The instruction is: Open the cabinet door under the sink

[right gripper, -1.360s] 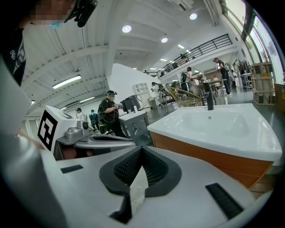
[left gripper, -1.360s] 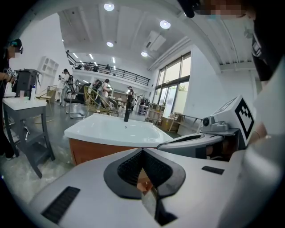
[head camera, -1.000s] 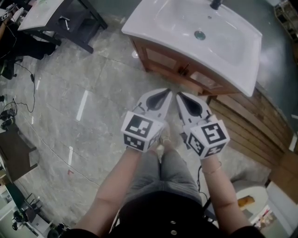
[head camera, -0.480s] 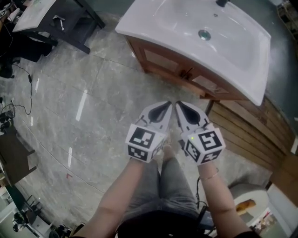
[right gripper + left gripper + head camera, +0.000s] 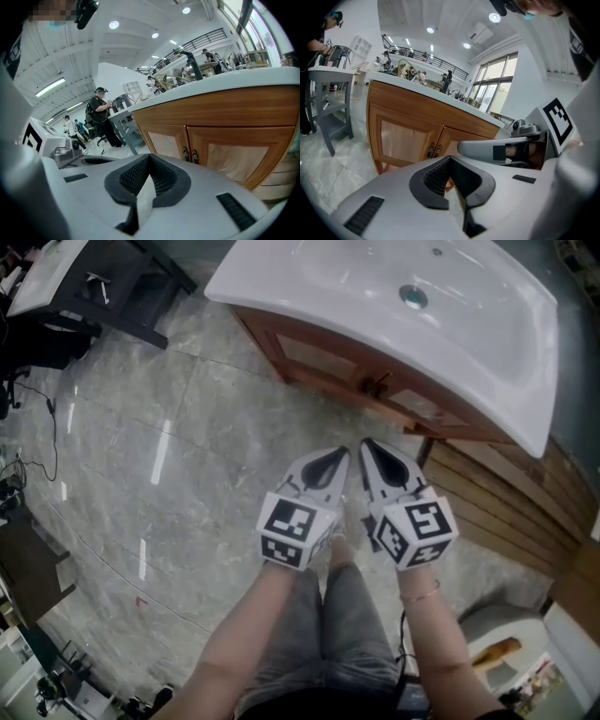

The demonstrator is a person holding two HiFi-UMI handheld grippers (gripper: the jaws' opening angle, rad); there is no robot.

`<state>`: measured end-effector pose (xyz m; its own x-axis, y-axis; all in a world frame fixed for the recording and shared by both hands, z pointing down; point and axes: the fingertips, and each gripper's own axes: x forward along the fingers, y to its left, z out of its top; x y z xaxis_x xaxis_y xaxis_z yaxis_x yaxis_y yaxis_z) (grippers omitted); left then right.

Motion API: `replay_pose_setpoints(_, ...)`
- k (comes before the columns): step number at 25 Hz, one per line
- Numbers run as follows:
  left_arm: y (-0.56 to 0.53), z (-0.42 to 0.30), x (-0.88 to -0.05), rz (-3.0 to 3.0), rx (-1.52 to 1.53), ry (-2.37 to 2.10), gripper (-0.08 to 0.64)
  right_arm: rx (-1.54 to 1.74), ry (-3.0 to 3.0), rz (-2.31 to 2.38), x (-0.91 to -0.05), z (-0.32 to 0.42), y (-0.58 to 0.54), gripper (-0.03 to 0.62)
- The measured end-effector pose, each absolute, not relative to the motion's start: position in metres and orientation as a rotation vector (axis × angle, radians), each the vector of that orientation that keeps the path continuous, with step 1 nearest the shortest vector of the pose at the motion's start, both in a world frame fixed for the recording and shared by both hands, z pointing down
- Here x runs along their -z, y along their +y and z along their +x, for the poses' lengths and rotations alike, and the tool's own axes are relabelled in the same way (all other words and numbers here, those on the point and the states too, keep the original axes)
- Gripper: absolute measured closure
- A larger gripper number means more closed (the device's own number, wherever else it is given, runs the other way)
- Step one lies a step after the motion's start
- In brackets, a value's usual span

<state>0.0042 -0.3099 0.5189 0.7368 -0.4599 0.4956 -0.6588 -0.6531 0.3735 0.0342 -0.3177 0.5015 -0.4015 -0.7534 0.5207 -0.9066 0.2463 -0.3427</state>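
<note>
Left gripper (image 5: 334,457) and right gripper (image 5: 371,452): jaws fully closed, empty, side by side. Cabinet doors (image 5: 349,371) sat below the sink's (image 5: 487,343) front edge, well apart from both. Step judged: approach. Next: part one gripper's jaws, pinch a door pull (image 5: 189,154) at the doors' meeting edges, then draw outward.

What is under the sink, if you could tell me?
Under the sink stands a wooden cabinet with two shut doors, handles at the middle. Its inside is hidden behind them.
</note>
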Motion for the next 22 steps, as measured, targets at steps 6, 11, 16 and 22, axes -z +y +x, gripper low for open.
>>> replay_pose_setpoints(6,-0.311,0.011,-0.547,2.375,-0.516,-0.831,0.554,-0.950,-2.227,1.585,-0.533,0.043,-0.320,0.584)
replay_pose_setpoints(11,-0.316,0.018,-0.560,2.385,-0.555,-0.813,0.554,-0.988,-2.206,1.603,-0.554,0.049,-0.328,0.584)
replay_pose_setpoints(16,-0.329,0.021,-0.574,2.391,-0.560,-0.810,0.554,-1.010,-2.191,1.626,-0.567,0.057,-0.342,0.584)
replay_pose_setpoints(22,-0.340,0.028,-0.585,2.387,-0.561,-0.806,0.554,-1.037,-2.165,1.638,-0.580,0.066,-0.350,0.584)
